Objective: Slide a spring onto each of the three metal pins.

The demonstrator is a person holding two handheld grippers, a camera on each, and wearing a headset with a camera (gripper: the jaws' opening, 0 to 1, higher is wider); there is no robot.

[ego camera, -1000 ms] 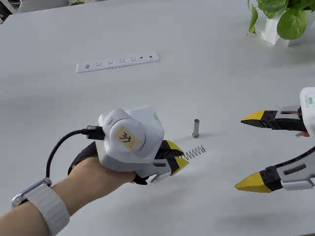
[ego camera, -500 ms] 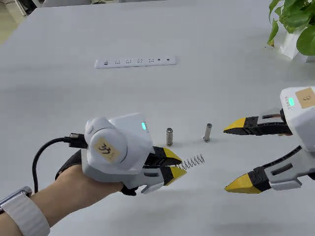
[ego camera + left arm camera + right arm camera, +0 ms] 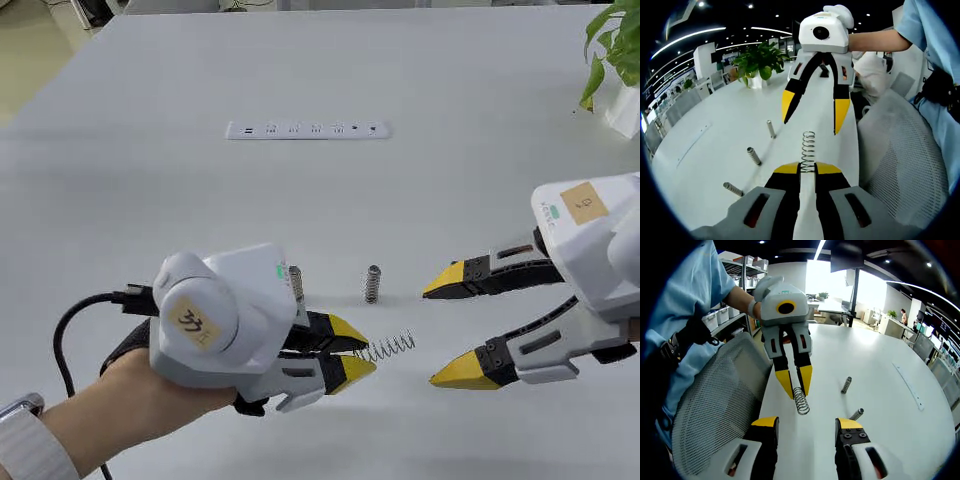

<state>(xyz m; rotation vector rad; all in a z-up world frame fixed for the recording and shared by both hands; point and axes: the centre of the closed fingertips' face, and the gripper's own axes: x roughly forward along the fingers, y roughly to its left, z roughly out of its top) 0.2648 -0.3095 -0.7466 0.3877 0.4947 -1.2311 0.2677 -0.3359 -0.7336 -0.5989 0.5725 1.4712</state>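
Near edge of the bench (image 3: 150, 200): left gripper (image 3: 362, 355) low over the surface, jaws clenched on one end of a loose spring (image 3: 390, 346). The spring sticks out roughly level past the yellow tips, its free end aimed at the other tool. A dark cable (image 3: 75, 320) trails back from the gripper body.

Just beyond the free end: right gripper (image 3: 428, 337), jaws spread wide with nothing between them. The spring lines up with the gap but stands apart from both tips; the left gripper view shows the same.

Further in, toward mid-bench: a row of three upright pins.
- First pin (image 3: 296, 282), close behind the left gripper's body, looks coiled along its length.
- Second pin (image 3: 373, 284), a coil clearly around it.
- Third pin (image 3: 770, 128), seen from the left gripper view, is smooth and bare. It stands nearest the right gripper.

Progress, as a judgement: two of three pins appear loaded. The last spring is in hand, off the bench and not yet over any pin. Left to do: bring it to the third pin, stand it upright over the tip and let it drop on, possibly with the right gripper's help.

Toward the far edge: white power strip (image 3: 308, 130), flat. Far right corner: potted plant (image 3: 612, 50).
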